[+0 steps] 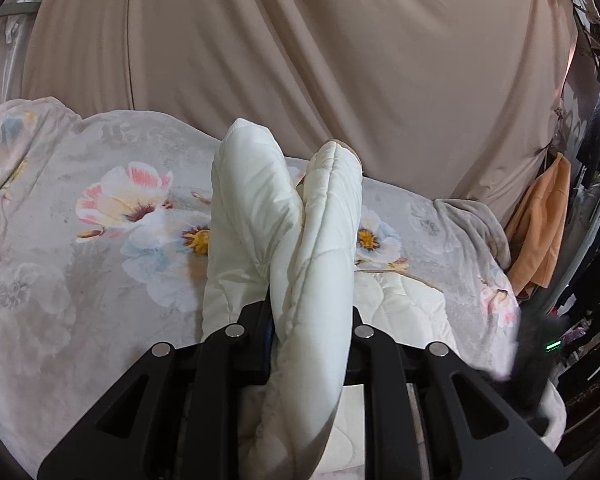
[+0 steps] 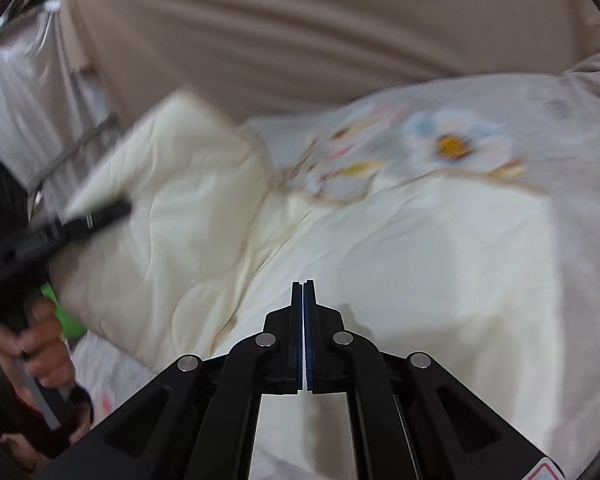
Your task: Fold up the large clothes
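The left tongs point(image 1: 312, 320) are clamped, pointing forward and down. The right tongs point(image 2: 303, 300) are pressed fully together, empty. A hand point(image 2: 40, 344) grips the left handle.

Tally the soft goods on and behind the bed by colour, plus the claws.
Cream quilted garment: 1
Floral bedspread: 1
Beige curtain: 1
Orange cloth: 1
Claws, left and right: 2
Total: 6

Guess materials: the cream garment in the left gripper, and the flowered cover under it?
Cream garment: likely padded synthetic shell, faint sheen; puffy folds and stitched quilting lines show. Flowered cover: looks like soft matte plush or fleece with a printed pattern; fuzzy, mottled nap. The fibre of either cannot be told.
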`<state>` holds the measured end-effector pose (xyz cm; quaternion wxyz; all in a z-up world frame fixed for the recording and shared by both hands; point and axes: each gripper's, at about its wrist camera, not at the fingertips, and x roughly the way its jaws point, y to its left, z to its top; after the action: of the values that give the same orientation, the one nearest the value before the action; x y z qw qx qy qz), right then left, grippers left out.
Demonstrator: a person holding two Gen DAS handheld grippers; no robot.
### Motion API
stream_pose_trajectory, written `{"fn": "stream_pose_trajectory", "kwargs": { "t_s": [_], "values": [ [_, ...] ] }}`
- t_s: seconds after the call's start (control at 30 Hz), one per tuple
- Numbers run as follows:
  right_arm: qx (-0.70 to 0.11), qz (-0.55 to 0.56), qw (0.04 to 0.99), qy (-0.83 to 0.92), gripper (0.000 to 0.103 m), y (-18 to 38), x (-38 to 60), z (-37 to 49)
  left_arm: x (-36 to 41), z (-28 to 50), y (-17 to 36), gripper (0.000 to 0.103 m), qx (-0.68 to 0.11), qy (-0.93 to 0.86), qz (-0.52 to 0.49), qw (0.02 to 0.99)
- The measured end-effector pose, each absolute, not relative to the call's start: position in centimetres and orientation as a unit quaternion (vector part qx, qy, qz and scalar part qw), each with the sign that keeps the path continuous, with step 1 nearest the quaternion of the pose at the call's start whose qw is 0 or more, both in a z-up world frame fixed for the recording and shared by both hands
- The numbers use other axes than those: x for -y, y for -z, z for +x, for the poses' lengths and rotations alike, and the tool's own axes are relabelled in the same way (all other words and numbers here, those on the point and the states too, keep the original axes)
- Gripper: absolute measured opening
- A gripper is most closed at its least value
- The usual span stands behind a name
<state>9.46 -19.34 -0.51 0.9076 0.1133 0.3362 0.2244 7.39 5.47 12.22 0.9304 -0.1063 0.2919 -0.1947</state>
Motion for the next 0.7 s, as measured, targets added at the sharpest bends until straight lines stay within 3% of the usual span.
{"fn": "stream_pose_trajectory", "kwargs": {
  "t_s": [0.17,0.47,0.7],
  "values": [
    [-0.395,0.134,0.867,-0.273,0.001,5.6,15.7,12.4,-4.2,6.7,-13.2,0.018,-0.288,0.212,-0.098,0.929],
    [-0.398,0.151,0.853,-0.301,0.001,7.1,13.9,13.4,5.2,7.2,-13.2,0.018,-0.291,0.267,-0.031,0.918],
    [-0.387,0.193,0.859,-0.273,0.0,5.4,19.1,9.5,9.4,8.8,-12.0,0.016,-0.307,0.28,-0.014,0.91]
  ]
}}
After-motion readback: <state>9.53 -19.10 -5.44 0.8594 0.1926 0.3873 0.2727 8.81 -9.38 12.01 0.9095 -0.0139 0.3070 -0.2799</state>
